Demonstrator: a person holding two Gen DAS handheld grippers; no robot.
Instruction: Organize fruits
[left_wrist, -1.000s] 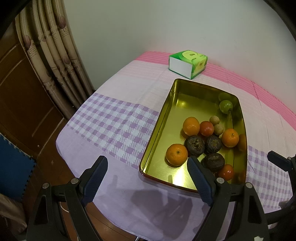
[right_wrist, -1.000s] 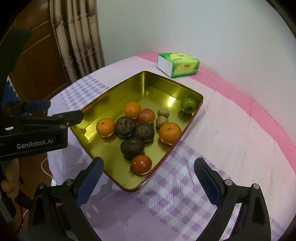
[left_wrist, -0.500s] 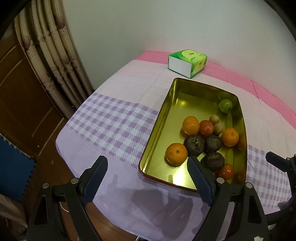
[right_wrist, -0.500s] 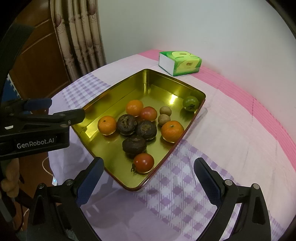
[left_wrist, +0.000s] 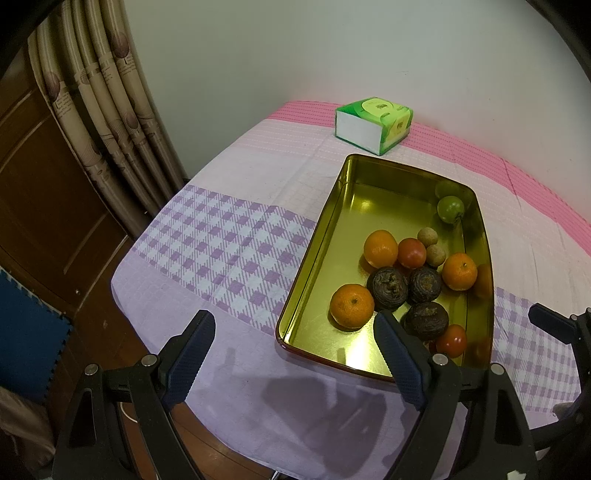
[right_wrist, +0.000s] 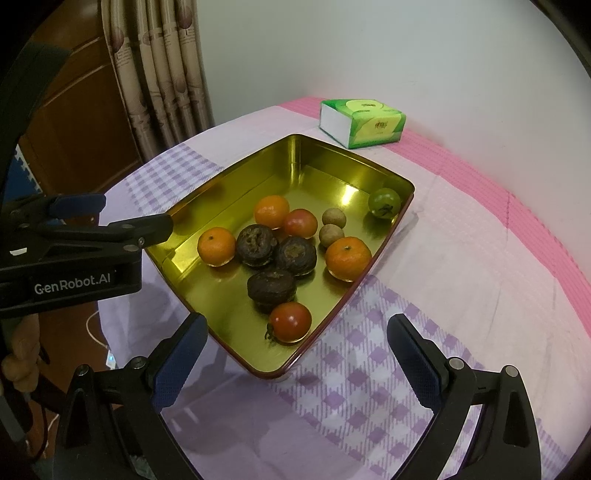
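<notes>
Checked cloth covers the counter; the tray (right_wrist: 295, 151) near its front edge holds mixed fruit (right_wrist: 291, 243). Both grippers' jaws hang apart, empty. Round fruit could roll when nudged.

The left gripper (left_wrist: 293, 341) tilted steeply downward, its jaws spread wide with nothing between them. The right gripper (right_wrist: 295, 347) angled down likewise, jaws wide apart and empty. In the right wrist view, the left gripper reached in from nine o'clock, with a hand (right_wrist: 18, 354) at eight o'clock.
</notes>
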